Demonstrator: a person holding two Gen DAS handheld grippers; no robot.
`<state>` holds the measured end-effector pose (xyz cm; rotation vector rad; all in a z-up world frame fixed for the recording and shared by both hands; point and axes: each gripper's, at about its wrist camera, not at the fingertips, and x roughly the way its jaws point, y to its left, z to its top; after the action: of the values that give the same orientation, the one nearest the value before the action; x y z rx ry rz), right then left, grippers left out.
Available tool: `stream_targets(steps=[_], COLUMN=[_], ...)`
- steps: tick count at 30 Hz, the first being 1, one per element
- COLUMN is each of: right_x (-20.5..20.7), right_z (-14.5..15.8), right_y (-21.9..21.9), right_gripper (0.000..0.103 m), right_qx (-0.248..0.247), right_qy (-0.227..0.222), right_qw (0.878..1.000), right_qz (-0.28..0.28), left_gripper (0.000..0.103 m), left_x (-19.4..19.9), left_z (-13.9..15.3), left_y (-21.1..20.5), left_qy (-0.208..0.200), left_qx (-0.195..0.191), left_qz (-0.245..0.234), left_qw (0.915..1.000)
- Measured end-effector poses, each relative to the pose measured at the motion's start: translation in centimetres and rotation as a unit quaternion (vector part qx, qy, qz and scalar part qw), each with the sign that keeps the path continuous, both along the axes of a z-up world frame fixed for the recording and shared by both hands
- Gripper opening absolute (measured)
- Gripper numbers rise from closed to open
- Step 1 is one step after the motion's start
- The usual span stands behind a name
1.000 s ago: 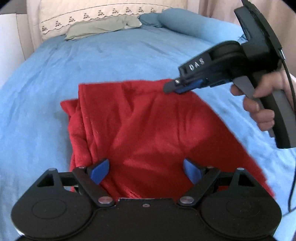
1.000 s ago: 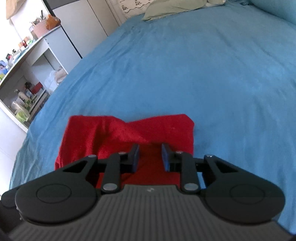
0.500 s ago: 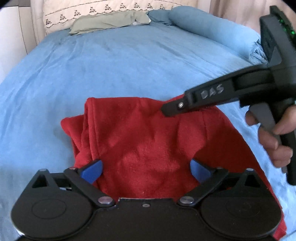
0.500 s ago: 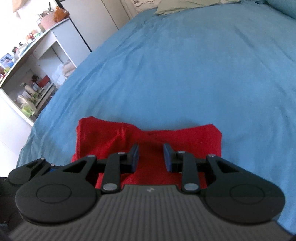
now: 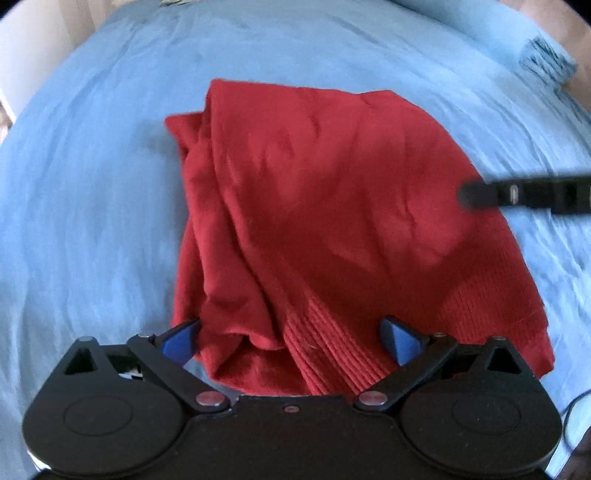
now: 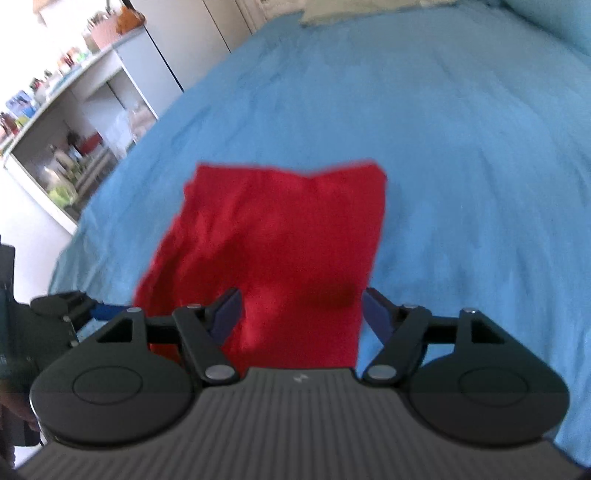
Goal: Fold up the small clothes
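A red knitted garment lies folded over on the blue bed sheet; its ribbed hem is nearest me in the left wrist view. It also shows in the right wrist view. My left gripper is open and empty, its blue pads spread over the hem edge. My right gripper is open and empty above the near part of the garment. The right gripper's tip shows blurred in the left wrist view, at the garment's right side.
Blue pillows lie at the head of the bed. A white desk and shelves with bottles and clutter stand to the left of the bed in the right wrist view. The left gripper's body sits at that view's lower left.
My right gripper has opened, let go of the red garment and pulled back to the right. The garment has settled flat. My left gripper stayed open and moved closer over the hem.
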<state>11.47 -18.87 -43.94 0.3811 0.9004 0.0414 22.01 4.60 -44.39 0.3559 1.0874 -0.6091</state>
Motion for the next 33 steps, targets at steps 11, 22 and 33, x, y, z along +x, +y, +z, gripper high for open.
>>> stream_targets(steps=[11, 22, 33], right_x=[0.5, 2.9, 3.3], right_z=[0.4, -2.0, -3.6], right_y=[-2.1, -3.6, -4.1], right_gripper=[0.088, 0.087, 0.087], right_qx=[0.044, 0.101, 0.146], right_qy=[0.014, 0.018, 0.024], right_qw=[0.998, 0.993, 0.986], right_qz=[-0.032, -0.055, -0.071], left_gripper=[0.103, 0.089, 0.089], left_x=[1.3, 9.0, 9.7], left_z=[3.6, -0.2, -0.8], left_y=[2.4, 1.1, 2.3], left_qy=[-0.033, 0.073, 0.118], left_qx=[-0.021, -0.117, -0.175], left_qz=[0.050, 0.072, 0.094], left_qw=[0.9980, 0.9879, 0.9730])
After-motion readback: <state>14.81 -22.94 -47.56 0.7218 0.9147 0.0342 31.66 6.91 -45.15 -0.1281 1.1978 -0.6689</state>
